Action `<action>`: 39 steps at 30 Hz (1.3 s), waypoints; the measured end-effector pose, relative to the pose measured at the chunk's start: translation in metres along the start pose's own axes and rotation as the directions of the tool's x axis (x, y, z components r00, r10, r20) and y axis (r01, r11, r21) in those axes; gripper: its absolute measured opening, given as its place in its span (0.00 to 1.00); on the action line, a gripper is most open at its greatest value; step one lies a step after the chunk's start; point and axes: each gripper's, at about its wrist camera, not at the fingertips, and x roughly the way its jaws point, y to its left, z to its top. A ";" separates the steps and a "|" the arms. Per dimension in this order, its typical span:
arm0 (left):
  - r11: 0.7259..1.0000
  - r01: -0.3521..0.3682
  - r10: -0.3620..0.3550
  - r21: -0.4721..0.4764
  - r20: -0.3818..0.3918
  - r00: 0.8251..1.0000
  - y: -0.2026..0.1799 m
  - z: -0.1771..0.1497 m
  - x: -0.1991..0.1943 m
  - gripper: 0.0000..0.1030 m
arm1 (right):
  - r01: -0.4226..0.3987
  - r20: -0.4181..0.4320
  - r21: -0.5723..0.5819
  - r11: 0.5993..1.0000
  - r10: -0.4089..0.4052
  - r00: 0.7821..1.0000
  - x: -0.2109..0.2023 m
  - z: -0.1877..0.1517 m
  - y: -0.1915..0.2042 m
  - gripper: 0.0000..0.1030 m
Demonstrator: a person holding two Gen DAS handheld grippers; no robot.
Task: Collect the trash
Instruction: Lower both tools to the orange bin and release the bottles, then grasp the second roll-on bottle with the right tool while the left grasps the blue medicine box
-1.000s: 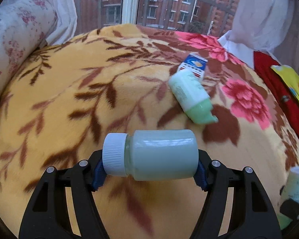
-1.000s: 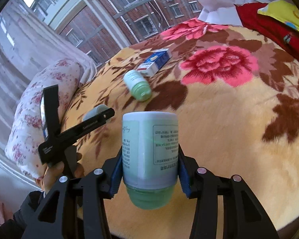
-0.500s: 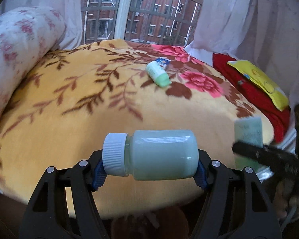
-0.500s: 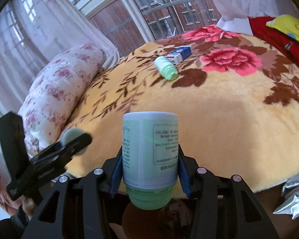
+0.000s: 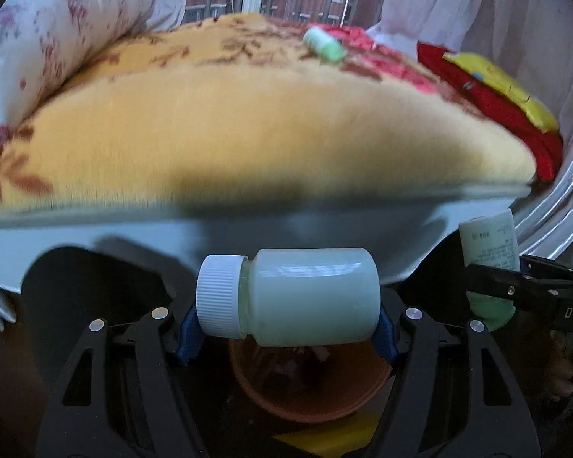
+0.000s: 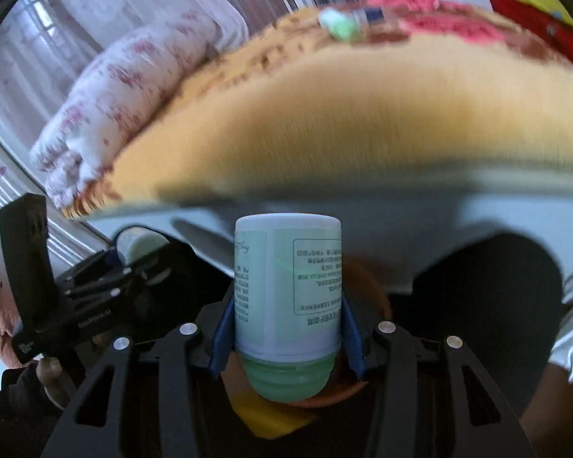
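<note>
The left gripper (image 5: 286,337) held a pale white-capped bottle (image 5: 305,295) sideways between its blue pads, directly above an orange bin (image 5: 309,393) on the floor. Just beside it, the right gripper (image 6: 286,337) was closed on a labelled bottle (image 6: 286,290) with its green cap pointing down. Behind them was the edge of the bed with a yellow flowered blanket (image 5: 248,122). Far on it lay another green-capped bottle (image 5: 323,44), near a floral pillow (image 5: 57,38)
</note>
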 end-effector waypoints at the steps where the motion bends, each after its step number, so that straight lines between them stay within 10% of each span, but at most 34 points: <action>1: 1.000 0.002 -0.002 -0.007 -0.016 1.000 0.002 -0.004 0.005 0.65 | 0.007 -0.019 0.002 1.000 -0.007 1.000 0.005 -0.003 -0.001 0.46; 15: 0.999 0.038 -0.043 -0.037 -0.142 0.989 0.007 -0.026 0.036 0.65 | 0.020 -0.155 0.031 0.999 -0.015 0.988 0.043 -0.017 -0.008 0.47; 17: 0.998 0.040 -0.047 -0.044 -0.162 0.986 0.008 -0.027 0.039 0.68 | 0.022 -0.168 0.047 0.999 -0.014 0.986 0.046 -0.017 -0.011 0.63; 27: 0.996 0.056 -0.065 -0.069 -0.145 0.987 0.010 -0.021 0.038 0.75 | 0.018 -0.086 0.072 0.997 -0.012 0.996 0.014 -0.014 -0.024 0.66; 39: 0.996 0.087 -0.089 0.020 0.095 0.991 0.000 0.069 -0.011 0.80 | 0.054 0.138 -0.096 0.994 -0.041 0.990 -0.039 0.122 -0.025 0.67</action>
